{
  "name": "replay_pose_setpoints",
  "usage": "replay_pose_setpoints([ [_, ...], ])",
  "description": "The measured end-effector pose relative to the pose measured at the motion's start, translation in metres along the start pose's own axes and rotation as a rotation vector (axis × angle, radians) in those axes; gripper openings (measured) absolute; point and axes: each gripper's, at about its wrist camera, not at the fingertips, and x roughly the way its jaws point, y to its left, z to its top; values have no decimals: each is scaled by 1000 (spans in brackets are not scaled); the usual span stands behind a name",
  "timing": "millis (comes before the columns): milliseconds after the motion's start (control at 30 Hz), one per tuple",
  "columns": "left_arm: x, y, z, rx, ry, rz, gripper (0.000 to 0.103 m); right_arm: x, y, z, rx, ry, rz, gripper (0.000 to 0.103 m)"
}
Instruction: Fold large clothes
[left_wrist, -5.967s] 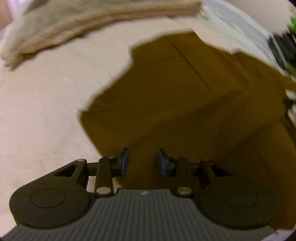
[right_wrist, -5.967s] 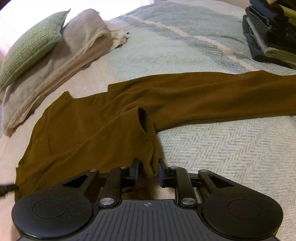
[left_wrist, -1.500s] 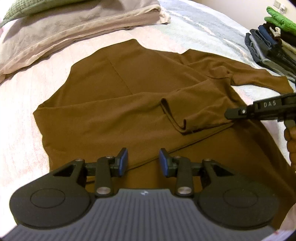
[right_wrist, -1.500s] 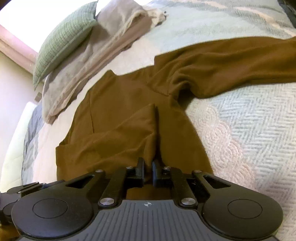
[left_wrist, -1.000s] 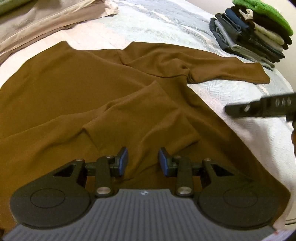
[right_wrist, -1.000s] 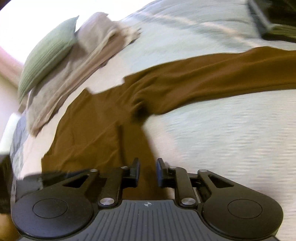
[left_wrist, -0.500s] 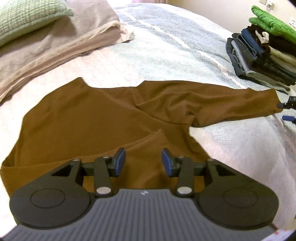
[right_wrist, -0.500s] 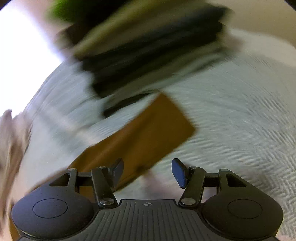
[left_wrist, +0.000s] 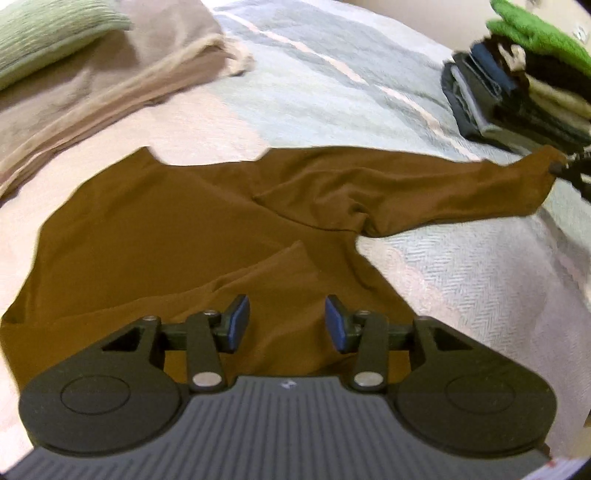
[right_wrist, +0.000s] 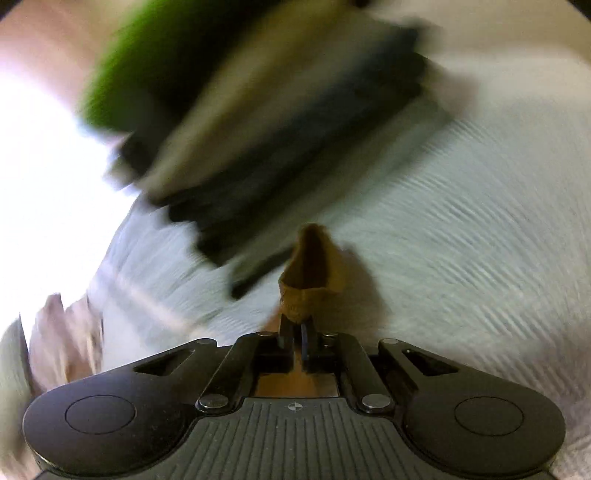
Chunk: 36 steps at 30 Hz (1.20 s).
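So the brown long-sleeve top (left_wrist: 155, 236) is lying spread out on the bed (left_wrist: 461, 280), body mostly flat, with one sleeve already folded across the front near the bottom of the left wrist view. The other sleeve (left_wrist: 424, 188) stretches out to the right toward the stack of folded clothes (left_wrist: 524, 85).

The right gripper (right_wrist: 295, 334) has its jaws pinched nearly all the way together on the cuff (right_wrist: 308, 266) of that stretched sleeve, and a little tuft of brown fabric sticks up past the tips. The right wrist view is really smeared, so the stack behind it is just streaks of green and dark colours. In the left wrist view you can see the sleeve end lifted into a small peak right where the gripper bites it.

The left gripper (left_wrist: 286, 323) hovers over the lower body of the top, jaws wide apart, holding nothing.

My read: this is the second sleeve fold. The next move probably calls for carrying that cuff back over the body so the sleeve lies across the chest, keeping it low enough that it doesn't drag the shoulder out of place. The left one could pin the body down while that happens. There's also a pillow (left_wrist: 44, 33) on beige bedding (left_wrist: 110, 85) at far left, out of the way.
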Motion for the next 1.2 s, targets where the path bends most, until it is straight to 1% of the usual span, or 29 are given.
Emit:
replay_pose_setpoints([
  [100, -24, 23, -10, -44, -31, 22, 39, -6, 87, 0, -170, -14, 106, 0],
  [167, -42, 44, -21, -78, -54, 38, 40, -18, 156, -12, -273, -42, 225, 0],
  [200, -52, 55, -28, -96, -64, 47, 40, -29, 195, -23, -323, -65, 298, 0],
  [267, -71, 81, -44, -135, -82, 69, 40, -52, 261, -52, -396, -103, 444, 0],
  [300, -80, 96, -53, -155, -88, 81, 41, -65, 293, -73, -427, -112, 526, 0],
  [333, -88, 113, -64, -179, -88, 95, 41, -76, 324, -99, -457, -104, 621, 0],
  [367, -94, 128, -74, -201, -85, 108, 41, -83, 350, -127, -488, -84, 697, 0],
  [400, -101, 143, -85, -221, -81, 121, 41, -86, 376, -163, -534, -48, 780, 4],
  [433, -106, 158, -96, -237, -76, 131, 41, -83, 396, -197, -588, 10, 839, 25],
  [467, -111, 175, -107, -249, -69, 144, 41, -77, 411, -231, -650, 86, 854, 44],
  [500, -114, 190, -117, -258, -61, 155, 41, -70, 420, -268, -698, 163, 833, 67],
  [533, -116, 202, -124, -265, -58, 159, 41, -65, 421, -293, -722, 222, 824, 67],
  [567, -118, 217, -132, -273, -57, 161, 41, -62, 416, -316, -744, 272, 787, 67],
  [633, -118, 241, -141, -289, -58, 158, 41, -62, 397, -337, -750, 306, 712, 67],
  [667, -115, 252, -143, -293, -60, 151, 41, -62, 383, -343, -749, 323, 660, 67],
  [733, -107, 269, -140, -290, -64, 134, 41, -60, 355, -344, -738, 347, 552, 67],
  [800, -93, 283, -131, -286, -76, 105, 41, -54, 326, -336, -719, 358, 437, 67],
  [833, -87, 288, -127, -283, -83, 94, 41, -64, 313, -334, -710, 355, 385, 67],
  [900, -71, 299, -112, -272, -105, 70, 41, -51, 292, -314, -680, 342, 287, 67],
  [933, -61, 305, -100, -275, -116, 58, 41, -51, 282, -305, -666, 333, 254, 67],
  [1000, -43, 316, -82, -296, -126, 37, 41, -51, 266, -287, -653, 314, 203, 67],
  [1100, -12, 330, -55, -311, -141, 16, 41, -30, 259, -268, -654, 297, 162, 67],
  [1167, 9, 337, -40, -323, -127, -1, 41, -21, 255, -262, -653, 296, 151, 67],
  [1200, 22, 341, -33, -336, -107, -17, 41, -19, 260, -265, -658, 295, 149, 67],
])
